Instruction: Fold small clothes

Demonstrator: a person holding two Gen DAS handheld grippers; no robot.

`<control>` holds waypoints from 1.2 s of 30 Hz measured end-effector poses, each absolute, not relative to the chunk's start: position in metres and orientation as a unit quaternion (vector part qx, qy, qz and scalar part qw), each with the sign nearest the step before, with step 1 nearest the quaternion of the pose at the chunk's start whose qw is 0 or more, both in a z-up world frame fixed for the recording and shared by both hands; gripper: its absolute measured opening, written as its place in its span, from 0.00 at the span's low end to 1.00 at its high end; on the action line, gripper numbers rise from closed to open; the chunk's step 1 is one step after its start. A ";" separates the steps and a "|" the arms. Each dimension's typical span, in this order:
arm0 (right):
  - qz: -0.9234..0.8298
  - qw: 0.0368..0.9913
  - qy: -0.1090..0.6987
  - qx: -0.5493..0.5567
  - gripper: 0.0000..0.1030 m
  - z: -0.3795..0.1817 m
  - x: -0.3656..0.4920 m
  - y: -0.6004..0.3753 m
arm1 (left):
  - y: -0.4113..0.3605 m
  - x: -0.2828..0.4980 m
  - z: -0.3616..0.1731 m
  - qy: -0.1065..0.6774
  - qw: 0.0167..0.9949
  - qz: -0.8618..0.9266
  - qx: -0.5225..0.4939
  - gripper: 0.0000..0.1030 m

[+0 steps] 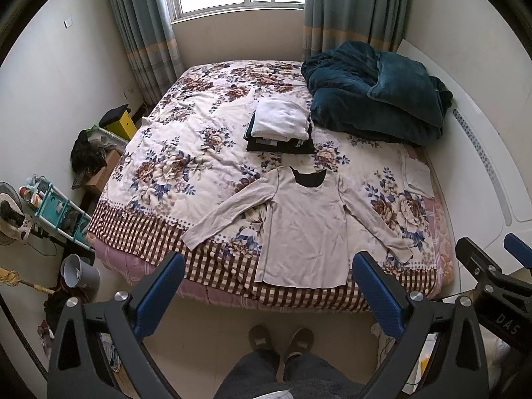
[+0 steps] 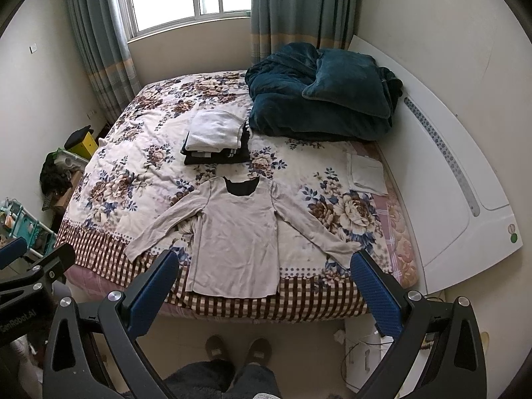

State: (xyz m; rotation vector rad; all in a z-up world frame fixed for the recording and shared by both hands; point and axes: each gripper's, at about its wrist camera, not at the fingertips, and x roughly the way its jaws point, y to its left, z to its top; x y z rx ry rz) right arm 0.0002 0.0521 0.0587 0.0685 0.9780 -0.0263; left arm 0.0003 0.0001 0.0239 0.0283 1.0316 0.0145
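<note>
A beige long-sleeved top (image 1: 304, 229) (image 2: 237, 236) with a black collar lies flat near the front edge of the bed, both sleeves spread outward. Behind it stands a pile of folded clothes (image 1: 281, 126) (image 2: 217, 138), white on top of dark. My left gripper (image 1: 269, 276) hangs open, high above the bed's front edge, holding nothing. My right gripper (image 2: 266, 276) is likewise open and holds nothing, at a similar height. Each gripper shows at the edge of the other's view.
The bed (image 1: 186, 153) has a floral cover with a checked border. A dark teal blanket (image 1: 372, 96) is heaped at the back right, a folded white cloth (image 2: 365, 173) lies at the right. A person's slippered feet (image 1: 281, 342) stand on the floor. Clutter and a bucket (image 1: 78, 271) sit left.
</note>
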 end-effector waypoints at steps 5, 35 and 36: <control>-0.013 0.882 0.469 0.032 1.00 0.057 0.000 0.052 | -0.001 -0.001 0.023 0.493 0.870 0.007 0.014 1.00; -0.012 0.882 0.470 0.031 1.00 0.057 0.001 0.053 | 0.002 -0.004 0.022 0.491 0.871 0.005 0.013 1.00; -0.012 0.882 0.469 0.030 1.00 0.059 0.001 0.053 | 0.002 -0.005 0.021 0.492 0.871 0.005 0.013 1.00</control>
